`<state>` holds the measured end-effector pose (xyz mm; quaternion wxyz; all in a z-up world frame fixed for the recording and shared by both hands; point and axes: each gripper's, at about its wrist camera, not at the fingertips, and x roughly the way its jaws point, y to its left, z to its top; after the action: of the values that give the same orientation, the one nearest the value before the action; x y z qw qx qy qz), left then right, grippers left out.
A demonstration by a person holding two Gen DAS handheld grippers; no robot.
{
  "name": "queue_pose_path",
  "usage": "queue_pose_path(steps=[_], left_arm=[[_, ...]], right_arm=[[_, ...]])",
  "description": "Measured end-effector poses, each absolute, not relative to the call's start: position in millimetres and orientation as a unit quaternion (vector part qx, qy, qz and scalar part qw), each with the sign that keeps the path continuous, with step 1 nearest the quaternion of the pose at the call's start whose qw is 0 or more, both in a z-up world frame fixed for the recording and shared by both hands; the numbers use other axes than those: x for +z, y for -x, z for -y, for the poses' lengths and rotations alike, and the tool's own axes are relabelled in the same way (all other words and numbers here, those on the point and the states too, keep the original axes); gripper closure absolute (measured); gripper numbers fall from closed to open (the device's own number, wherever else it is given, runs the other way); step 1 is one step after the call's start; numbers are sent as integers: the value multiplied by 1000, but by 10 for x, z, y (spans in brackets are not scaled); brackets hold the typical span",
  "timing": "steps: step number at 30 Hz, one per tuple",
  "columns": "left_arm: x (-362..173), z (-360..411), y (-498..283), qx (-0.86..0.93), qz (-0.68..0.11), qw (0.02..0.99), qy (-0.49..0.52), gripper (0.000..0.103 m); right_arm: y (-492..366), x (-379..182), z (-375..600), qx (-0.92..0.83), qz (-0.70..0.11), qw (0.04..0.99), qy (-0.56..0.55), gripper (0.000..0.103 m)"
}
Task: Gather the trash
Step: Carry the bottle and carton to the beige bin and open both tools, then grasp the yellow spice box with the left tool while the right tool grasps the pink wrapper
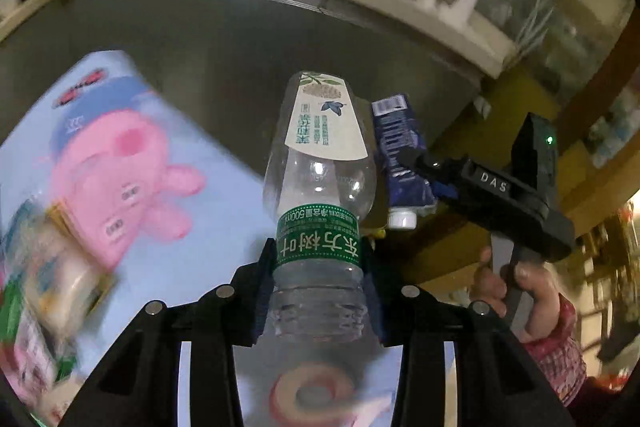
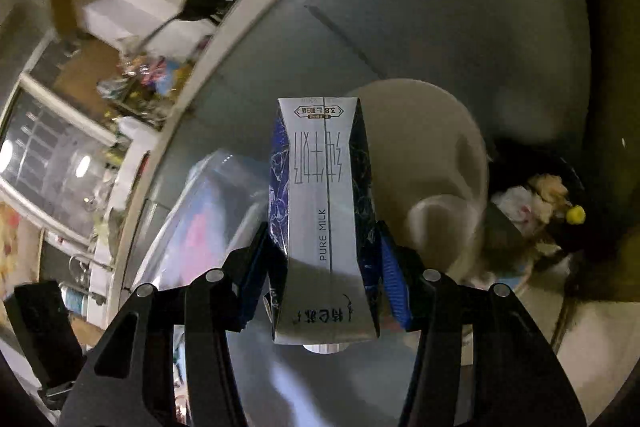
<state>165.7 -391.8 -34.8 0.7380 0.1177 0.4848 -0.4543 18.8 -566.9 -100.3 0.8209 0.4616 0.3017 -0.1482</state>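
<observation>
Milk carton (image 2: 324, 219) (cap toward camera) lies lengthwise in the right gripper (image 2: 324, 267).

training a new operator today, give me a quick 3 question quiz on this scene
1. True or false: the left gripper is shut on a clear plastic bottle with a green label.
2. What does the right gripper hold?
A. a glass jar
B. a milk carton
C. a spoon
3. In the right wrist view, what sits to the right of the pale bowl, with crumpled waste in it?

Key
1. True: both pads press the bottle near its label.
2. B: it reads PURE MILK.
3. A dark trash bin, holding crumpled paper.
</observation>
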Motion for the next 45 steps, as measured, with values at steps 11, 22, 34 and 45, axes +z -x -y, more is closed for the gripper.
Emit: queue_pose_path(steps=[11,22,34,45], left_arm=[[-358,4102,-1624,-414,-473,769,-116,50],[-62,2502,-986,-410,-426,806,-23,41],[-157,-377,-1196,-123,-420,898,52,41],[-511,-424,-1684,-102,-410,906,20,33]], right_arm=[[-255,-908,5644,-166,-278,833,-449,34],[-435,-310,4630,-83,-263,901,-335,52],[-1434,-169,2778,115,-373,887,-248,52],[-3221,-339,2099,101,-500,810,-290,50]])
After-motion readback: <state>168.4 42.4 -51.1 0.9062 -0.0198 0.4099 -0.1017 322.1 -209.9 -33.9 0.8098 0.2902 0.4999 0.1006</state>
